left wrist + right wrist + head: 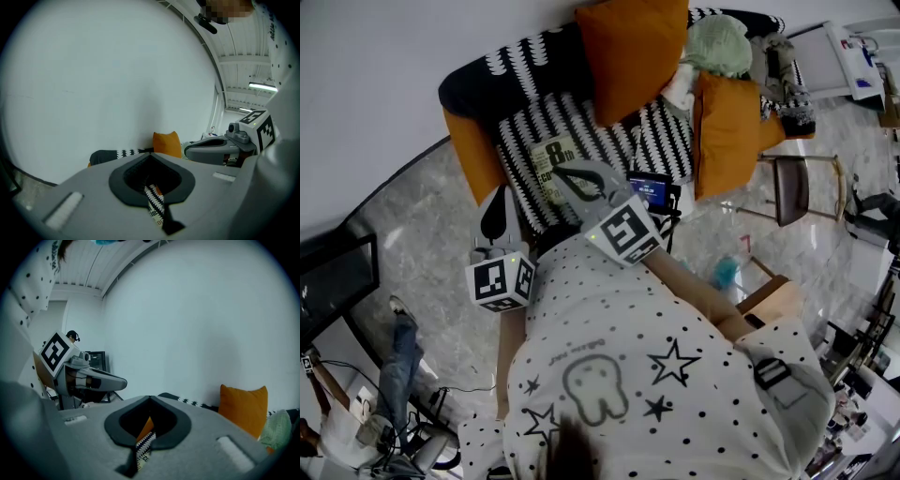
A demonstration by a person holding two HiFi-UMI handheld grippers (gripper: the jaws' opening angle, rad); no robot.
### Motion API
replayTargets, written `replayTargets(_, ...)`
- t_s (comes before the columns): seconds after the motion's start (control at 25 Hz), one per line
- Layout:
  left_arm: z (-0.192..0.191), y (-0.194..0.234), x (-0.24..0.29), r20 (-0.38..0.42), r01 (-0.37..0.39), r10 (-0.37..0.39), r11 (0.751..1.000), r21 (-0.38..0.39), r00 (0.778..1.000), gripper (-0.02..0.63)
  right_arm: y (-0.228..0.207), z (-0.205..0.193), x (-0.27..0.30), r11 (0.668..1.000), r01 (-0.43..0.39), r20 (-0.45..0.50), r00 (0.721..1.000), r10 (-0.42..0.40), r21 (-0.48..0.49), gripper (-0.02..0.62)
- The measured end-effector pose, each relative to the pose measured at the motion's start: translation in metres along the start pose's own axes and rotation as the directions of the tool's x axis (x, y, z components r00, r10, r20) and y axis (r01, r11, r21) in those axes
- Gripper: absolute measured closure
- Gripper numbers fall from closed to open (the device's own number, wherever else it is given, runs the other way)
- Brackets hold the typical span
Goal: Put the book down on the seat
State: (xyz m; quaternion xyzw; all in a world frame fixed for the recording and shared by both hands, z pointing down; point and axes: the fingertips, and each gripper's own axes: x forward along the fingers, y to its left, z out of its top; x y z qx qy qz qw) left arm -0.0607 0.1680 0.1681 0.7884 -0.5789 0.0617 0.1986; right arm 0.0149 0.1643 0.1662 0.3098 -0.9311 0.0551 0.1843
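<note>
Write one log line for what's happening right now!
book: lying on seat | left gripper: shut, empty | right gripper: shut, empty, by the book

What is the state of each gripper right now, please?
Left gripper: closed, jaws together, holding nothing.
Right gripper: closed, jaws together, holding nothing.

An orange cushion [630,52] leans by the wall [394,47]; a second cushion [727,131] stands to its right, a green pillow [719,44] above it. A stool [794,187] stands on the marble floor [422,216].
</note>
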Motion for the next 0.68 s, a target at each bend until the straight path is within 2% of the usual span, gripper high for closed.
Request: replayTargets(0.68,-0.0032,0.0011,-0.0014,-0.006,-0.005,0.005,1.000,-0.005,1.000,0.604,0.0019,-0.0027,-0.0002,1.000,-0.002,-0.005,1.000,0.002,0.005,0.597)
